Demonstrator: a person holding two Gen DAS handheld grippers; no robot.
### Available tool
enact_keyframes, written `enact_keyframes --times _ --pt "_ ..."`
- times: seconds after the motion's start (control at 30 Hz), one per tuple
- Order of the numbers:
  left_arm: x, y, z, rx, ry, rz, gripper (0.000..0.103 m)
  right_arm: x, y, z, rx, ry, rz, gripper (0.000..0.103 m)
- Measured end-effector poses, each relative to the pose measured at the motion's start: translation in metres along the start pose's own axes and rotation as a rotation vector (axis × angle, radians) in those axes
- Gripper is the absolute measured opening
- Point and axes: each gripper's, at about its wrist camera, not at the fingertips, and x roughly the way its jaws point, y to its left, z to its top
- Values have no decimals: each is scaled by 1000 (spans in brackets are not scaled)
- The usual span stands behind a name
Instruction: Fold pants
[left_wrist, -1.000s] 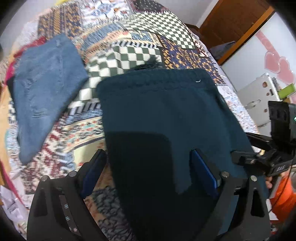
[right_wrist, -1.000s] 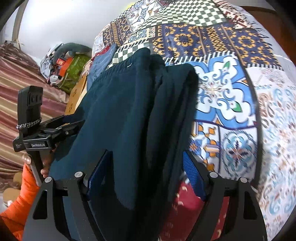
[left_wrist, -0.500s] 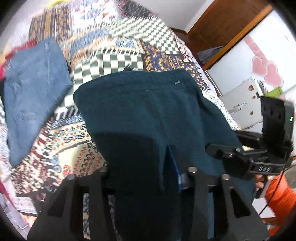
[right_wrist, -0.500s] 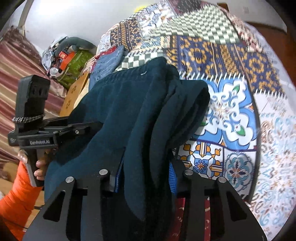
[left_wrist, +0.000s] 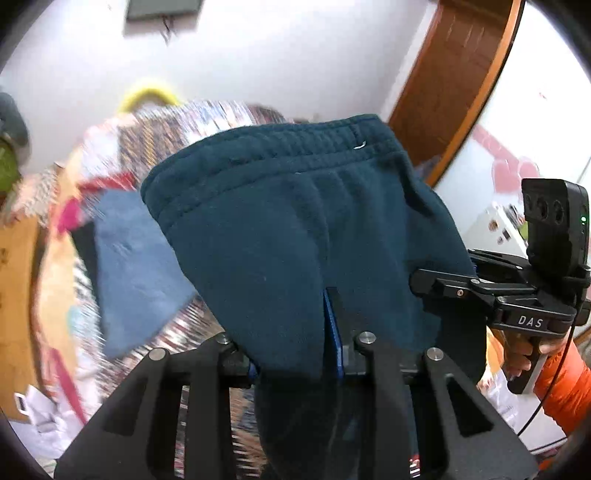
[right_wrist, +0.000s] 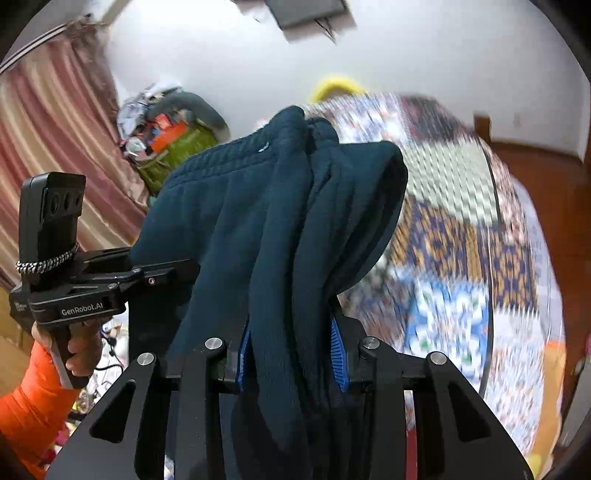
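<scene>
Fingers (left_wrist: 334, 343) closing, pinching thick fleecy teal pants (left_wrist: 295, 229).

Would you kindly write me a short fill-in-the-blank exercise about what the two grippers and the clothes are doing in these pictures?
1. Both the left gripper and the right gripper pinch the dark teal ____ between their blue pads.
2. The person's sleeve is coloured ____.
3. In the left wrist view, the folded blue jeans lie on the ____ side of the picture.
4. The elastic waistband is at the ____ of the hanging garment.

Missing words: pants; orange; left; top
</scene>
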Motion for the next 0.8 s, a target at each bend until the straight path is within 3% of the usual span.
enact_keyframes --times 0.23,0.4,0.6,0.8 --pt "-46 48 35 -26 -125 80 24 14 44 54 -95 -108 29 32" --pt "-57 91 50 -49 -176 143 24 46 63 86 -127 -125 65 31" --pt "-41 150 60 -102 -176 182 24 100 76 112 -167 -116 95 31" --pt "5 196 64 -141 -123 213 24 158 75 128 -177 -58 92 31"
